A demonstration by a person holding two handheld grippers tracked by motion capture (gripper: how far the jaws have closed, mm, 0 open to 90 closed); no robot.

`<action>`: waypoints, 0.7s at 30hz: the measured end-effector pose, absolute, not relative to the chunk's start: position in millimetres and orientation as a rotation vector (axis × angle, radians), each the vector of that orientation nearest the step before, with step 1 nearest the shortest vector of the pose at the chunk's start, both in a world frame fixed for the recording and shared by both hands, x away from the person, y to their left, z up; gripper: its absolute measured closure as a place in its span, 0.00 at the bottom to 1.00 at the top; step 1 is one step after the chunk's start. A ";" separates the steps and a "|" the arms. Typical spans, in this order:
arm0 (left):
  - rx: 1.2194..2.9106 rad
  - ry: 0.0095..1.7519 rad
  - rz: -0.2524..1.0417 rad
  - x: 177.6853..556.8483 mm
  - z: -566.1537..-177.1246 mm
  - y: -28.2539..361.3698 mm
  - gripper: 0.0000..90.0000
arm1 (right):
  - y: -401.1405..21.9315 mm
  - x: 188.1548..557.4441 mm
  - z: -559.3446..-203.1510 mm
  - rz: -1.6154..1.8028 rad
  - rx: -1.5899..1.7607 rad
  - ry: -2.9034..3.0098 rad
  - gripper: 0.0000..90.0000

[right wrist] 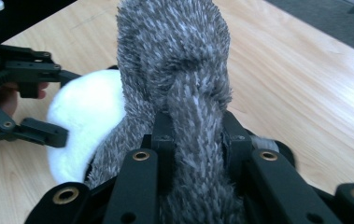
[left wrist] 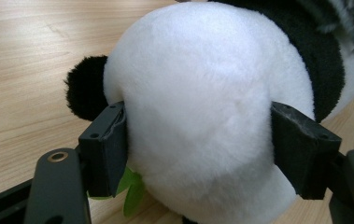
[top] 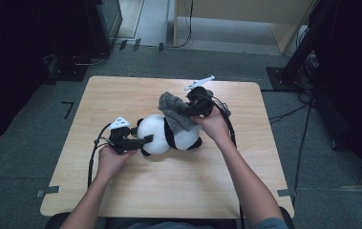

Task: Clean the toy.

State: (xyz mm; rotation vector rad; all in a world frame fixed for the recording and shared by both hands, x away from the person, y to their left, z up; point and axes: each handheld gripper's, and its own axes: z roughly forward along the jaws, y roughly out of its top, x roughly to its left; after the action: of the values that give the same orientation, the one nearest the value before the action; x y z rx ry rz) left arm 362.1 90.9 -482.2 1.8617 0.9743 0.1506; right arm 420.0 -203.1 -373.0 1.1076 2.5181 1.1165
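Toy panda (top: pixel 166 134) lies on its side near the middle of the worktop (top: pixel 178 191), long axis running left–right across the high view, head end toward the person's left. Left hand-held gripper (top: pixel 143 140) comes in level from the left; in the left gripper view its jaws stand on either side of the white head (left wrist: pixel 198 116), pads pressed into the plush, so it is clamped on the panda and pinning it. Right hand-held gripper (top: pixel 195 107) sits just behind and to the right of the body, jaws squeezed nearly together on a fold of grey fuzzy cloth (right wrist: pixel 184 84). The cloth (top: pixel 176 112) rises from the pinch and drapes over the panda's upper side, touching the black band at the shoulders. Key relation: the cloth lies across the panda's long axis, with the right hand nearer the body end and the left holding the head end. Judgement: dressing or wrapping in progress; next pull of the cloth would run along that axis, toward or away from the held head. A green tag (left wrist: pixel 132 196) sticks out under the head.
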 end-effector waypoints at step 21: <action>1.864 0.977 0.147 361.7 -482.1 90.7 0.27 | -251.9 400.8 -364.9 1.315 1.186 2.405 0.83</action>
State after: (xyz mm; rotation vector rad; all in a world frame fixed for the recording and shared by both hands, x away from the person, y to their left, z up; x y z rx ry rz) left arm 361.7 90.7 -482.1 1.8643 0.9775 0.1467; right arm 400.8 -251.9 -364.9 1.1860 2.4048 1.3155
